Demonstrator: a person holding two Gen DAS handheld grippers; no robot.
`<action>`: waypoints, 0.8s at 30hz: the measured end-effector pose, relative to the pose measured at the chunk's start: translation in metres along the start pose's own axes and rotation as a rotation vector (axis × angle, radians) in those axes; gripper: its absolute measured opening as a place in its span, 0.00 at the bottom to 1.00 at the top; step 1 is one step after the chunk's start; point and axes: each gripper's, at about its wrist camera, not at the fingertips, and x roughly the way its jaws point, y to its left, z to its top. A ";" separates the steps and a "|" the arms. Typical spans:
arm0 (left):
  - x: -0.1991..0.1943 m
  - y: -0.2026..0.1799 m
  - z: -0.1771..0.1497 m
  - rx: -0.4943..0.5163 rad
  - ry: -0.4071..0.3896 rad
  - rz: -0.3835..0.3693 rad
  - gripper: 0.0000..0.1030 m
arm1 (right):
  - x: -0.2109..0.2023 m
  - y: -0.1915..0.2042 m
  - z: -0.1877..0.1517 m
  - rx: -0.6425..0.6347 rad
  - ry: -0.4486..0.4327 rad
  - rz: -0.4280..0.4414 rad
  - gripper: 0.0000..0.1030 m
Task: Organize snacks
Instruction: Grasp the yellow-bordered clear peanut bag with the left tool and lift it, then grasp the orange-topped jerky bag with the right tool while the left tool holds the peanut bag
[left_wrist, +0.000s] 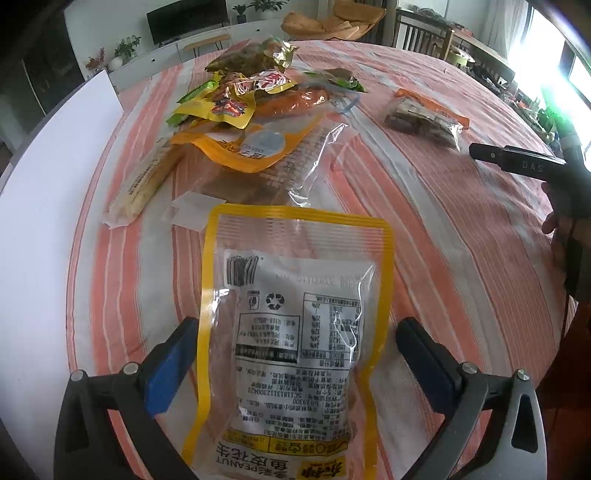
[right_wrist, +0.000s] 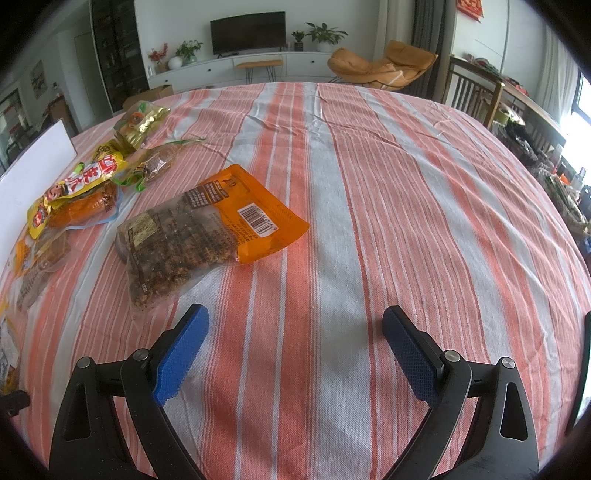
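Note:
A yellow-edged clear peanut bag (left_wrist: 291, 332) lies on the striped tablecloth between the fingers of my left gripper (left_wrist: 295, 354), which is open around it without touching. Behind it lie a clear bag with a yellow label (left_wrist: 255, 155), a long wafer pack (left_wrist: 144, 181) and a pile of snack packets (left_wrist: 251, 85). An orange-topped bag of brown snacks (right_wrist: 207, 232) lies ahead and left of my right gripper (right_wrist: 293, 347), which is open and empty above the cloth. That bag also shows in the left wrist view (left_wrist: 424, 118). The pile shows at the left of the right wrist view (right_wrist: 92, 184).
A white board (left_wrist: 48, 184) stands along the table's left edge. The other gripper's dark finger (left_wrist: 517, 162) reaches in from the right of the left wrist view. Chairs (right_wrist: 476, 92) stand beyond the far right edge of the table.

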 end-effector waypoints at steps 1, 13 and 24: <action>0.000 0.000 0.000 -0.005 0.000 0.002 1.00 | 0.000 0.000 0.000 0.000 0.000 0.000 0.94; 0.000 0.000 -0.002 -0.044 -0.004 0.022 1.00 | 0.000 0.000 0.000 0.000 0.000 0.000 0.94; -0.001 0.005 0.002 -0.018 0.040 -0.021 0.99 | -0.003 -0.008 0.000 0.034 -0.012 0.052 0.94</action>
